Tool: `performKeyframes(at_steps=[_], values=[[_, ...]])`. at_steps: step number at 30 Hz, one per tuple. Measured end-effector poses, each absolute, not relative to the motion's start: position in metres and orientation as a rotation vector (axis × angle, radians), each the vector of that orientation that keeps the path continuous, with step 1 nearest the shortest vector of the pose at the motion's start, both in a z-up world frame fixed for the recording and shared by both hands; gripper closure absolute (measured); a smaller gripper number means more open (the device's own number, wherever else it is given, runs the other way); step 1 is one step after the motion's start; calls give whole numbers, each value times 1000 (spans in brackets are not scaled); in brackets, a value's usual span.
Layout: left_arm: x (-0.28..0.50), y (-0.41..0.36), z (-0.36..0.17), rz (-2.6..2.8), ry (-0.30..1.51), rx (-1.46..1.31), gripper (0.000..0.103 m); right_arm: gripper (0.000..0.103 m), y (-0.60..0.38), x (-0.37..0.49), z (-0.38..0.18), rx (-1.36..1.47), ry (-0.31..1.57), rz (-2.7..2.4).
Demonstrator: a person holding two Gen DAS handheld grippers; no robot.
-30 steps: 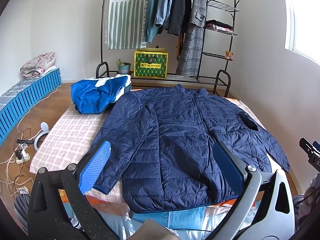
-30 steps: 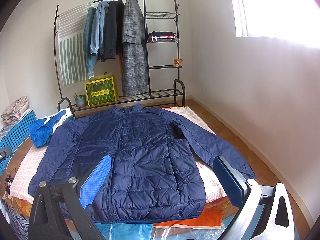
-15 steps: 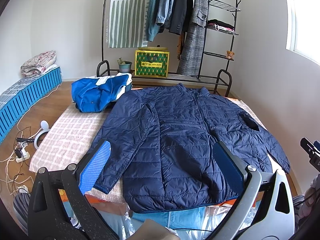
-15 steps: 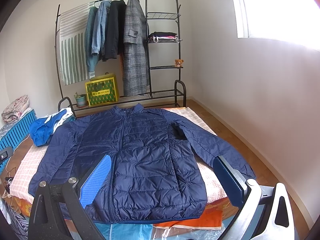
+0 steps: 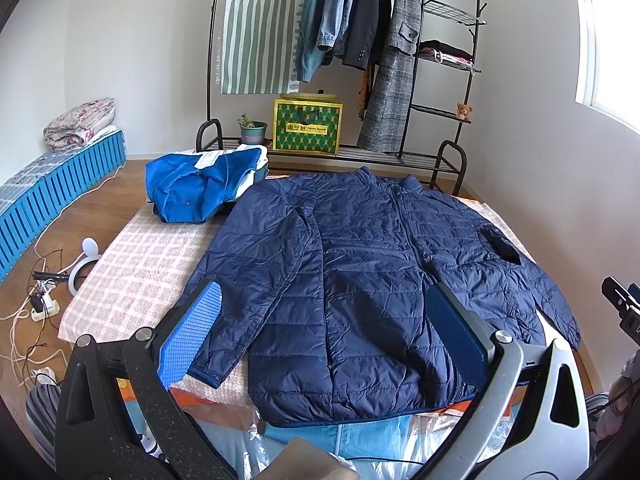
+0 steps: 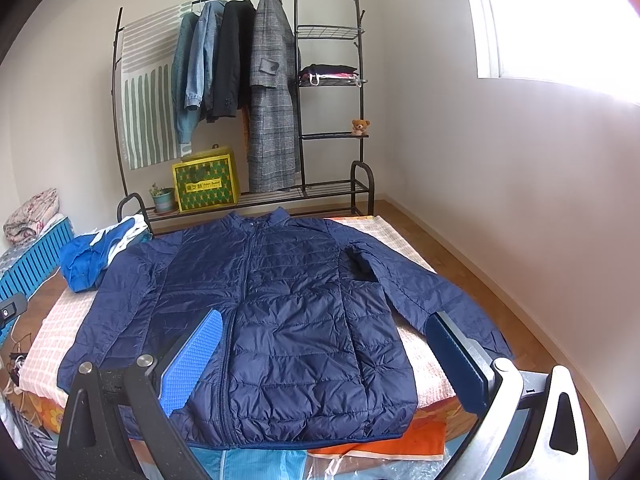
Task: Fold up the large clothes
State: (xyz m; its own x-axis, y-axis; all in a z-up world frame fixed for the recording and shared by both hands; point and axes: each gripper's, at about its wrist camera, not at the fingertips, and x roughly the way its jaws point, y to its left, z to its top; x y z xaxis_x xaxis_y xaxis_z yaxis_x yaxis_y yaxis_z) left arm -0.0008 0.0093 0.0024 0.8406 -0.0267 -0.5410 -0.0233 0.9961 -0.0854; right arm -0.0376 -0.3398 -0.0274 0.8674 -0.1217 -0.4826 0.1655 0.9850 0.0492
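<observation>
The navy puffer jacket (image 5: 360, 280) lies flat, front up, across the bed (image 5: 140, 272), collar toward 12 o'clock; left hand-held gripper (image 5: 324, 320) and right hand-held gripper (image 6: 324, 340) both gape, empty, above its hem

yellow-green box (image 5: 307, 126), label print too small to read

I see navy quilted puffer jacket (image 5: 360, 280) flat on checked bedspread (image 5: 136, 272), crumpled blue garment (image 5: 196, 188) at its far-left, black metal clothes rack (image 6: 328, 80) behind bed, yellow patterned box (image 6: 206, 188) on rack's bottom shelf, small potted plant (image 6: 162, 198) left of box.
</observation>
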Motion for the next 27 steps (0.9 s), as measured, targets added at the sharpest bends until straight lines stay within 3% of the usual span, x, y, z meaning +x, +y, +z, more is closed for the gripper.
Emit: performKeyframes(at_steps=[27], values=[[15,39,-10,75,591,-82,0,0,-301,-14,-23,22,486,-87]])
